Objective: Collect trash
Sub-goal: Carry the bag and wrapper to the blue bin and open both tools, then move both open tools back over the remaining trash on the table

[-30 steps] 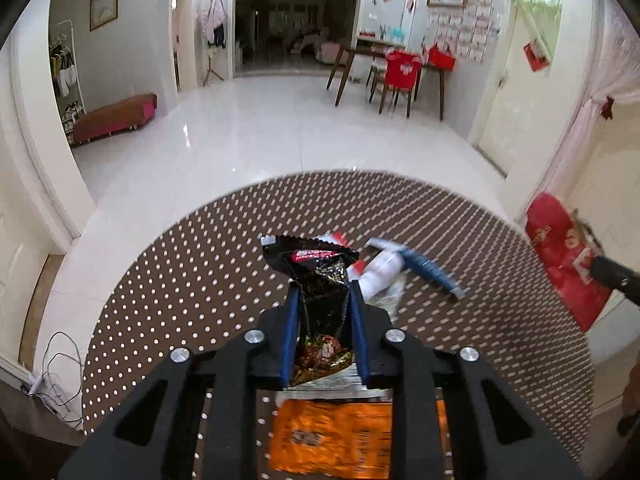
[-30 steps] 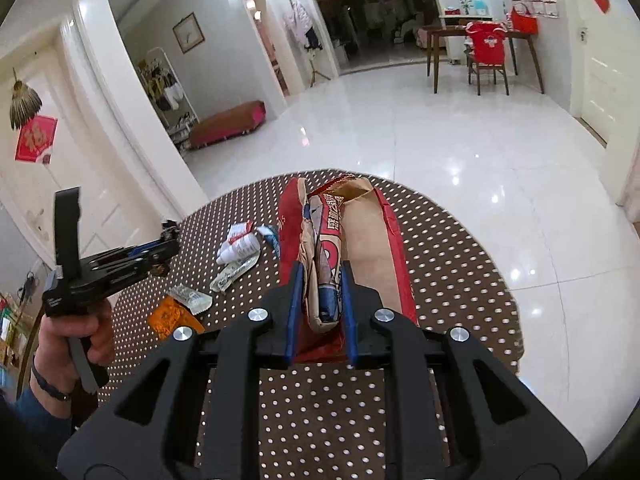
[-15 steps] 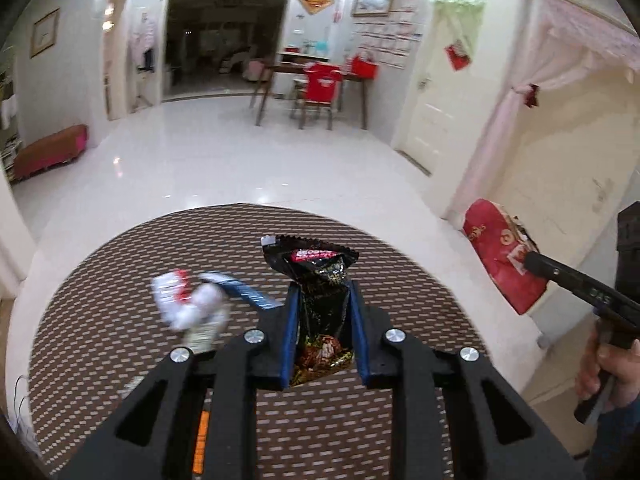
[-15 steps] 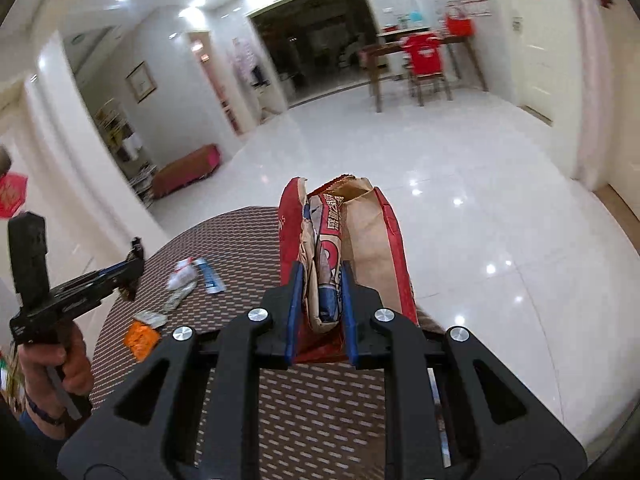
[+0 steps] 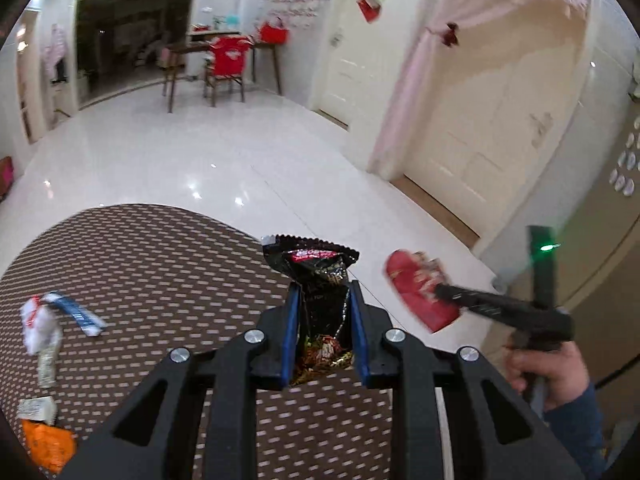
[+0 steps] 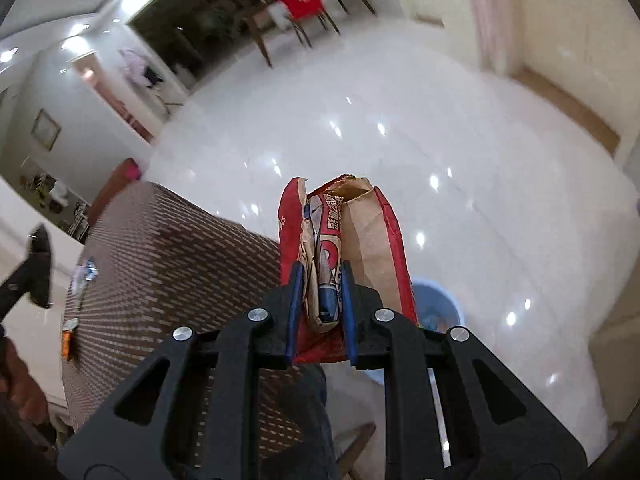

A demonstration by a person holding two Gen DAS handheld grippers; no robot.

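Observation:
My left gripper [image 5: 324, 300] is shut on a black snack wrapper [image 5: 318, 276] and holds it above the right part of the round dotted table [image 5: 140, 264]. My right gripper [image 6: 320, 280] is shut on a crumpled red and brown paper bag [image 6: 360, 232], held past the table's edge above the white floor. A blue bin [image 6: 436, 308] stands on the floor just below and behind the bag. The right gripper and its red bag [image 5: 420, 292] also show at the right of the left wrist view.
White and blue wrappers [image 5: 52, 316], a silver wrapper [image 5: 36, 408] and an orange packet [image 5: 48, 444] lie on the table's left side. The table [image 6: 160, 272] fills the left of the right wrist view. A dining table with red chairs [image 5: 224, 60] stands far back.
Both grippers have swung right with their loads. The right gripper has left the tabletop and now hangs over the floor above the blue bin. The loose wrappers have slid to the left in view.

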